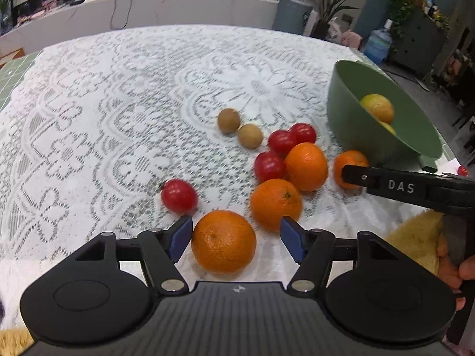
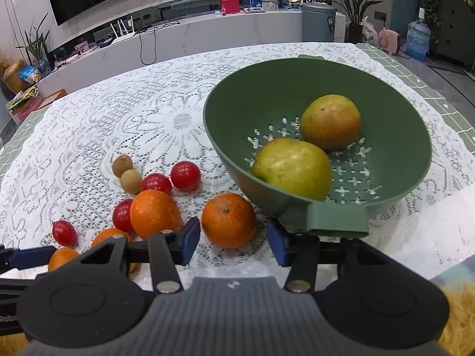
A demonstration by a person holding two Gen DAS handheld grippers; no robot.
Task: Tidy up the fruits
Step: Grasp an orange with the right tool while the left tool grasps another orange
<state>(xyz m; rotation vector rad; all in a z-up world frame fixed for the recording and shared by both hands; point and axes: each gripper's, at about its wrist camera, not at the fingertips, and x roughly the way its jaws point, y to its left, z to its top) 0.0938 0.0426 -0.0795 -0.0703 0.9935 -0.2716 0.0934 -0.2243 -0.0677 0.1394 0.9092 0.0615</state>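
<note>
Several oranges, red cherry tomatoes [image 1: 179, 195] and two small brown fruits [image 1: 228, 120] lie loose on the lace cloth. My left gripper [image 1: 236, 234] is open around the nearest orange [image 1: 223, 241]. Its left pad is close to the peel and a gap shows on the right. My right gripper [image 2: 233, 244] is open around another orange [image 2: 228, 221], which sits just left of the green colander bowl [image 2: 397, 124]; its pads stand narrowly apart from the peel. The bowl holds two yellow-green fruits [image 2: 292, 167].
The bowl's handle [image 2: 338, 219] juts toward my right gripper's right finger. A person's hand [image 1: 448, 267] in a yellow fuzzy sleeve holds the right gripper at the right edge. White lace cloth [image 1: 118, 103] stretches left and far; a green grid mat [image 2: 430, 89] borders it.
</note>
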